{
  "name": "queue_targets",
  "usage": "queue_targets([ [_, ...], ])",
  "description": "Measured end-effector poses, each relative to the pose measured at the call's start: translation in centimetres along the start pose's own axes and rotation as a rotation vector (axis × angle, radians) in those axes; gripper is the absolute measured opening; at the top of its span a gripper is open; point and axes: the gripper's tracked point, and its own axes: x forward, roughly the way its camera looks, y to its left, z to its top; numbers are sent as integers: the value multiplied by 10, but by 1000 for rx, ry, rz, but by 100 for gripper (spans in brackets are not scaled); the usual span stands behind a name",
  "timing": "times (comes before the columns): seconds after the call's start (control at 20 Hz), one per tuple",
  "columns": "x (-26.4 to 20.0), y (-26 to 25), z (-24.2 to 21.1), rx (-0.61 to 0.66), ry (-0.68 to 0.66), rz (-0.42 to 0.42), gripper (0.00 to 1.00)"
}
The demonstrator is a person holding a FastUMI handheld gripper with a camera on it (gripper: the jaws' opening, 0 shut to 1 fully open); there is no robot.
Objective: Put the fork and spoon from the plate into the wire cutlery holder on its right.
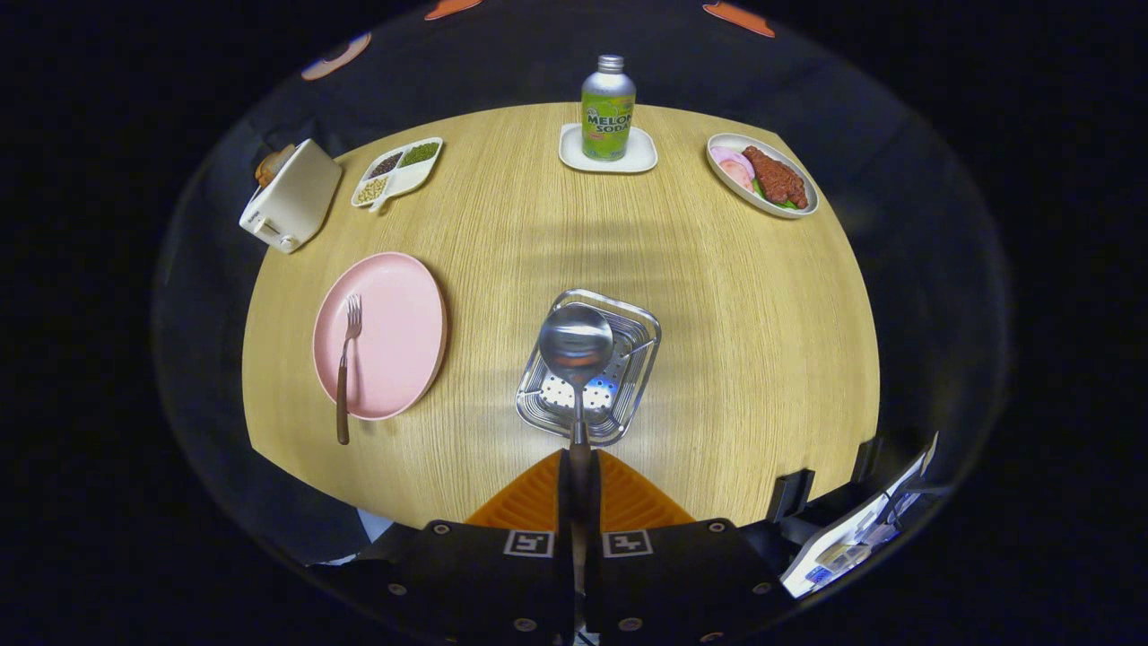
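a: where does the job stand right now?

b: about halfway, i'd judge. the gripper (578,467) is pinching the spoon (576,345) by its handle, both fingers pressed together on it, with the bowl of the spoon pointing forward, away from the fingers.

a: and is the spoon in the holder yet?

b: not yet, as far as i can tell. the spoon bowl hangs over the wire cutlery holder (637,354), which sits on the wooden table (735,341) just ahead of the fingers. the handle is in the grip, so the spoon is not released. whether any part of it touches the holder i cannot tell.

a: what about the fork?

b: the fork (346,363) lies untouched on the pink plate (404,332), tines pointing away, its brown handle sticking out over the near rim of the plate onto the table. the plate is to the left of the holder, a little apart from it.

a: so what is left?

b: setting the spoon down into the holder and letting go, then the whole fork trip: reach to the plate, pick it up, carry it over, drop it in.

a: anything in the way?

b: no. the toaster (291,197), the divided snack dish (399,170), the soda bottle (608,108) on its coaster and the food plate (762,175) all stand far off at the back of the table.
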Motion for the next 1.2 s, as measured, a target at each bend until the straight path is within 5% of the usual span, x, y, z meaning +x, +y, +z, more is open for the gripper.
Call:
queue_targets([
  [0.7, 23, -11, 15, -21, 146, 20, 9],
  [1.2, 9, 3, 59, 97, -77, 63, 12],
])
